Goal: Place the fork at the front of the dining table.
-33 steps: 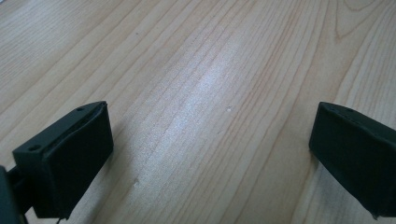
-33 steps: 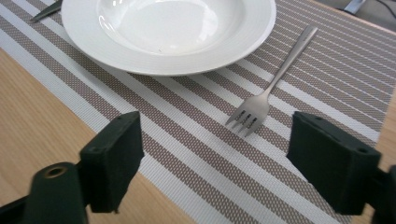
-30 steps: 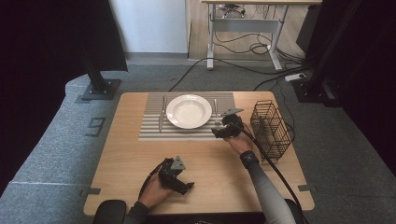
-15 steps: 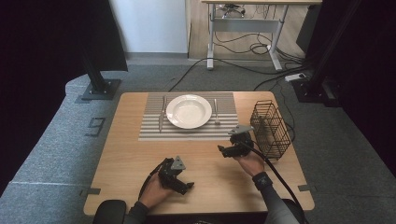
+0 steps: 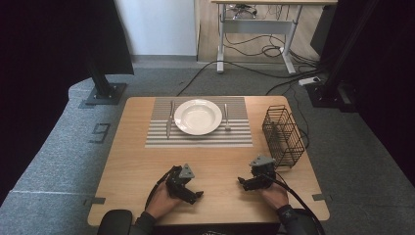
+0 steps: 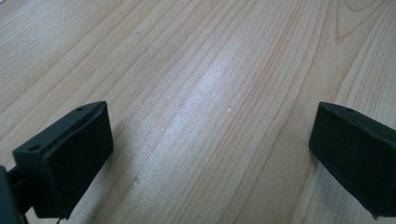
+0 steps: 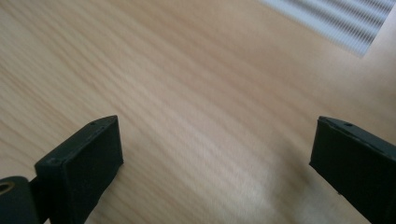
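Two hand-held grippers rest low near the near edge of a wooden surface (image 5: 147,161). The left hand-held gripper (image 5: 192,195) sits left of centre, its jaws spread wide with only bare wood grain between them in the left gripper view. The right hand-held gripper (image 5: 243,183) sits right of centre; its jaws have just been opening and stand wide apart, with nothing between them in the right gripper view, where a corner of striped cloth shows at the top right.

Farther away, toward the far edge, a striped placemat (image 5: 161,139) carries a white plate (image 5: 197,116) at its middle. A knife (image 5: 169,123) lies just left of the plate and a fork (image 5: 226,116) just right of it, both with their long axes running from near to far. A black wire basket (image 5: 284,137) stands by the right edge, just beyond the right hand-held gripper.

The fork lies ahead of the right hand-held gripper and slightly left, and that hand is judged the nearer one to it; the knife lies ahead of the left.
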Motion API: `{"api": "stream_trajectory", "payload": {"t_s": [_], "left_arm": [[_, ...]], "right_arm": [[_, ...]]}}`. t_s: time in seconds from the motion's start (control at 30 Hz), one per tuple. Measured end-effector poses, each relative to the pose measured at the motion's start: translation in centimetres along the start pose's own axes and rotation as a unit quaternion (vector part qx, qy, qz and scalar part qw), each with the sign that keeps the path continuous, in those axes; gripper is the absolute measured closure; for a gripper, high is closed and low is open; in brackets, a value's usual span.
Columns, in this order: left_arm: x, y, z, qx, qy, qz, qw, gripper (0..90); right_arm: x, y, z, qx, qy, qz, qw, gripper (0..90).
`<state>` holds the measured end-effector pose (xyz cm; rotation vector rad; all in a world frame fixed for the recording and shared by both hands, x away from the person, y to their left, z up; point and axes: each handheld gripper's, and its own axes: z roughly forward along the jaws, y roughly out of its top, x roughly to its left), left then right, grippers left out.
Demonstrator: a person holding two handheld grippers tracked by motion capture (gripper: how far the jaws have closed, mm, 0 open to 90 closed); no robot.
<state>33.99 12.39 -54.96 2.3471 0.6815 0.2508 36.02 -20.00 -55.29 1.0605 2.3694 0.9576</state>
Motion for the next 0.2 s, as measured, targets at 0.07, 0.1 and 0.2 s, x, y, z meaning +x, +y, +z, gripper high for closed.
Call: {"api": "stream_trajectory", "payload": {"t_s": [0.07, 0.1, 0.2], "left_arm": [[0.00, 0.00, 0.00, 0.000, 0.000, 0.000, 1.0000, 0.0], [-0.01, 0.01, 0.01, 0.000, 0.000, 0.000, 1.0000, 0.0], [0.00, 0.01, 0.01, 0.000, 0.000, 0.000, 1.0000, 0.0]], "right_arm": [[-0.32, -0.38, 0.14, -0.003, 0.012, 0.023, 0.9997, 0.0], [-0.51, -0.41, 0.18, -0.001, 0.015, 0.031, 0.9994, 0.0], [-0.60, -0.40, 0.21, 0.000, 0.015, 0.031, 0.9994, 0.0]]}}
